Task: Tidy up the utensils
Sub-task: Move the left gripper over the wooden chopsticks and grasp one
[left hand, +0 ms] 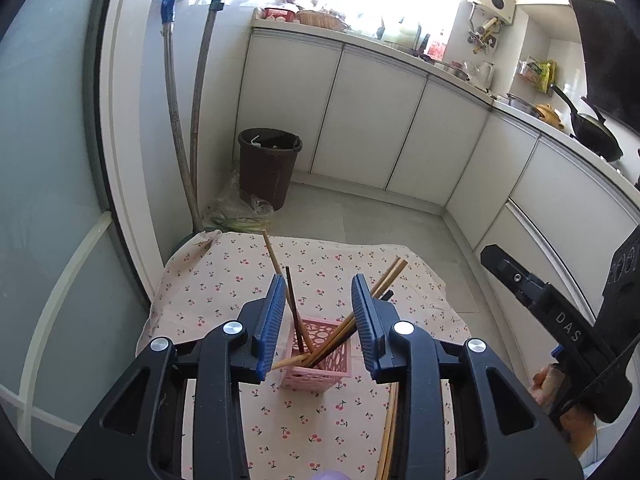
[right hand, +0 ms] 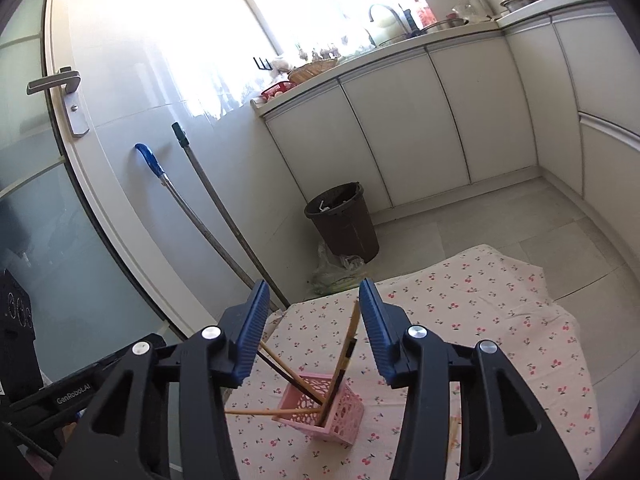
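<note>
**Chopsticks in the pink holder, both tongs apart**

The pink lattice holder point(left hand: 316, 356) stands upright on your cherry-print cloth point(left hand: 224, 280), near the middle of the table. Several chopsticks point(left hand: 362, 312) lean out of it in different directions, some pale wood, some dark. A few more chopsticks point(left hand: 389, 432) lie flat on the cloth to the holder's right, partly hidden behind your gripper.

Your left gripper point(left hand: 319, 312) hovers above the holder, fingers apart, clamping nothing. Your right gripper point(right hand: 310, 332) hovers above it too, its fingers also apart and empty.

Beyond the table, a dark bin point(right hand: 344, 224) stands on the floor by the white cabinets point(right hand: 404, 128).
</note>
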A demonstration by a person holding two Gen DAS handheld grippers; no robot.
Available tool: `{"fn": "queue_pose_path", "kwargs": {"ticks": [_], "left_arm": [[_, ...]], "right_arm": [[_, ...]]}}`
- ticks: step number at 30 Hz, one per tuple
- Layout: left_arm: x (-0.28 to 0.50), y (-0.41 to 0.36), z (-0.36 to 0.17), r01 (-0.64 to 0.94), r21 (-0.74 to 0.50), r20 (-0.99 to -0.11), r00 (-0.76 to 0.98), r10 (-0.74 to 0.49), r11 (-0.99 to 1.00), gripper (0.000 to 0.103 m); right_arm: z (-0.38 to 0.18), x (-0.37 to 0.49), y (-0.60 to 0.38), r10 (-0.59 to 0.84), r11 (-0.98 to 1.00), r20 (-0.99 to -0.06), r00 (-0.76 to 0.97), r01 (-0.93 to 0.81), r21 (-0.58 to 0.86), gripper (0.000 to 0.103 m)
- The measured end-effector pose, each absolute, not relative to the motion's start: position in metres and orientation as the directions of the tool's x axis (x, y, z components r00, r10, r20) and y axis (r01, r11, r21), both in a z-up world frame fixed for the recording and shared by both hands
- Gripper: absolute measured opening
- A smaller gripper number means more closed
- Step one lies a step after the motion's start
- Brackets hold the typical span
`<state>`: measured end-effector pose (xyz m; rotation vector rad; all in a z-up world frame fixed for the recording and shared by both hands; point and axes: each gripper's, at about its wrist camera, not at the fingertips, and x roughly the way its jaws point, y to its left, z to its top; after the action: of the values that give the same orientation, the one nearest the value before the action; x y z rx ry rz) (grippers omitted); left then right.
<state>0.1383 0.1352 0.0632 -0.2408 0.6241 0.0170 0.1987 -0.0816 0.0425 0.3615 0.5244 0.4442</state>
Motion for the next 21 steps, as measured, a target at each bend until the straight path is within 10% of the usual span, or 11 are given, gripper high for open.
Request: {"fn": "queue_pose_path", "kwargs": {"ticks": [8,21], "left_arm": [[0.139,0.081,0.026,-0.002,-0.118,-0.695,0.714,-0.082,0.993,0.065],[0.169,-0.011,-0.071,0.18,0.05,-0.886,0.462,-0.04,0.982,0.078]], "right_arm": [[0.04,0.15,-0.139,0.413,0.889,-0.478,0.775,-0.23,0.396,0.082],[0.014,0.098,-0.238,0.115,0.972,-0.653,0.749,0.051,0.23,0.096]]}}
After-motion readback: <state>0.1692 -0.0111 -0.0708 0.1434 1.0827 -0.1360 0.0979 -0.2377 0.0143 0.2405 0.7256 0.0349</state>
